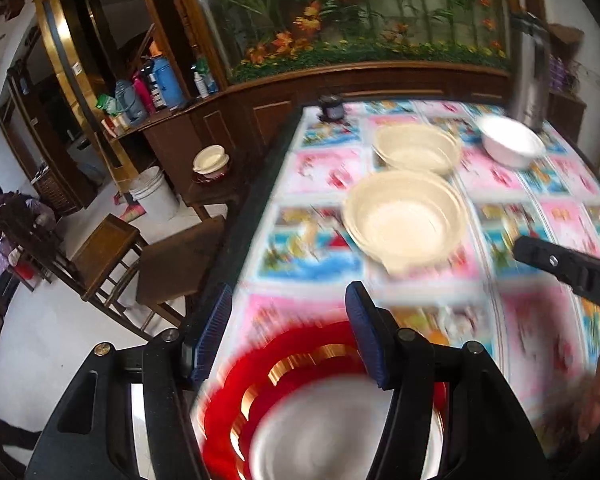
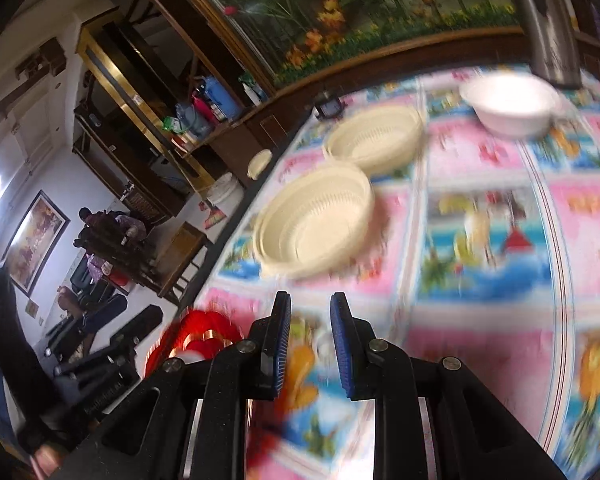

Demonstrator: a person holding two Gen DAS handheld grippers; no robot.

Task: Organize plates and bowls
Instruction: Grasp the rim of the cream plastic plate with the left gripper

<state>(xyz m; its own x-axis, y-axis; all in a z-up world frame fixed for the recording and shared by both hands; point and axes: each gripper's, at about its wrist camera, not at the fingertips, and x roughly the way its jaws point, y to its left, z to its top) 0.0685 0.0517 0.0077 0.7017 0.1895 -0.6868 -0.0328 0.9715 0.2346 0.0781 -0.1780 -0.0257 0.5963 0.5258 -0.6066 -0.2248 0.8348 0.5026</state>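
On the desk, covered with a bright cartoon-print cloth, the dishes are spread out rather than gathered: a red plate with a gold band and pale centre lies at the near edge, a cream bowl sits further in, a second cream bowl just behind it, and a white bowl at the far side next to a steel flask. The left hand-held gripper hangs above the far rim of the red plate with its jaws spread and nothing between them; they frame the rim without touching it, so it looks placed either to take the plate or to leave it. The right hand-held gripper is over bare cloth beside the plate, its jaws set close with a narrow gap and nothing pinched. Both point toward the cream bowls, which look alike enough to nest, probably the next things to stack. Motion blur smears the cloth and plate.
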